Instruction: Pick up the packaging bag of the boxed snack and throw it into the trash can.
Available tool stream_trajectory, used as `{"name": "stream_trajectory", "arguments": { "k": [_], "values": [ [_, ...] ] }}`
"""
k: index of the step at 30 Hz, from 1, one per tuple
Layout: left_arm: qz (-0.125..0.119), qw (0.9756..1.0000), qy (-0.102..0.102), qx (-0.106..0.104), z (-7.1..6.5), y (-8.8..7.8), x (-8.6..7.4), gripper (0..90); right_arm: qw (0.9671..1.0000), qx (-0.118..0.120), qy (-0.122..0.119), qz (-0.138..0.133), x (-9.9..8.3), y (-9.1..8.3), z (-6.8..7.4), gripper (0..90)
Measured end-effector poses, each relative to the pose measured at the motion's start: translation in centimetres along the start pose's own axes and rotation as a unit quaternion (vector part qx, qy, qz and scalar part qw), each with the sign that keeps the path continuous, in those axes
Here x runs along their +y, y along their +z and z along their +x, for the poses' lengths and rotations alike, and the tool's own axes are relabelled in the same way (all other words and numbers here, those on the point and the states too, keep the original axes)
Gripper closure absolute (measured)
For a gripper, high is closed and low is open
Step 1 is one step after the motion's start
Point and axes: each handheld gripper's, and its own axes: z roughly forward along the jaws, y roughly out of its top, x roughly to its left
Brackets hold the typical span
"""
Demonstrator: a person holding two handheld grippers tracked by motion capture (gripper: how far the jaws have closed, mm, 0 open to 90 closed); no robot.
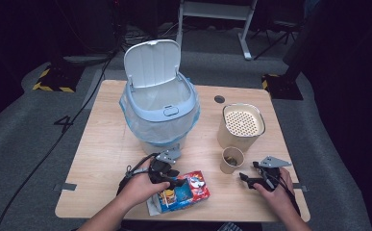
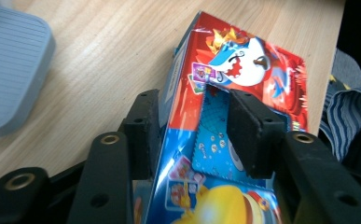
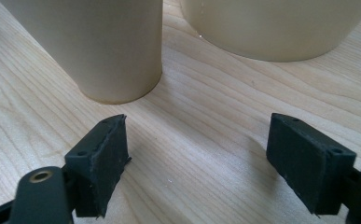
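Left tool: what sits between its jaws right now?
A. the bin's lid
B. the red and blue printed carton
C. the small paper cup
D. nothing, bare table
B: in the left gripper view the left tool has one pad on the outer side of the red and blue printed carton and the other inside its cut-out window, so a carton panel lies between them; the small paper cup stands apart on the table.
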Motion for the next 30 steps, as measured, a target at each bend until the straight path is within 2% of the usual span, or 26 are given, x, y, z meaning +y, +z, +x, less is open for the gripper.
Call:
{"name": "stream_trajectory", "arguments": {
  "k": [4, 10, 16, 22, 28, 30],
  "values": [
    [0.018, 0.9996, 0.018, 0.014, 0.1, 0.6, 0.2, 64.8, 1.0, 0.0, 0.0, 0.0, 0.0, 0.0, 0.0, 20.6],
    [0.013, 0.9987, 0.036, 0.033, -0.2, 0.3, 0.2, 73.9, 1.0, 0.0, 0.0, 0.0, 0.0, 0.0, 0.0, 20.6],
    [-0.015, 0.9982, 0.039, 0.043, -0.1, -0.9, 0.4, 74.7, 1.0, 0.0, 0.0, 0.0, 0.0, 0.0, 0.0, 20.6],
    [-0.044, 0.9973, 0.04, 0.042, -0.4, -2.2, 1.1, 74.7, 1.0, 0.0, 0.0, 0.0, 0.0, 0.0, 0.0, 20.6],
    [-0.081, 0.9942, 0.046, 0.055, -0.5, -3.8, 2.1, 74.7, 1.0, 0.0, 0.0, 0.0, 0.0, 0.0, 0.0, 20.6],
    [-0.096, 0.993, 0.042, 0.055, -0.5, -4.5, 2.5, 74.7, 1.0, 0.0, 0.0, 0.0, 0.0, 0.0, 0.0, 20.6]
  ]
}}
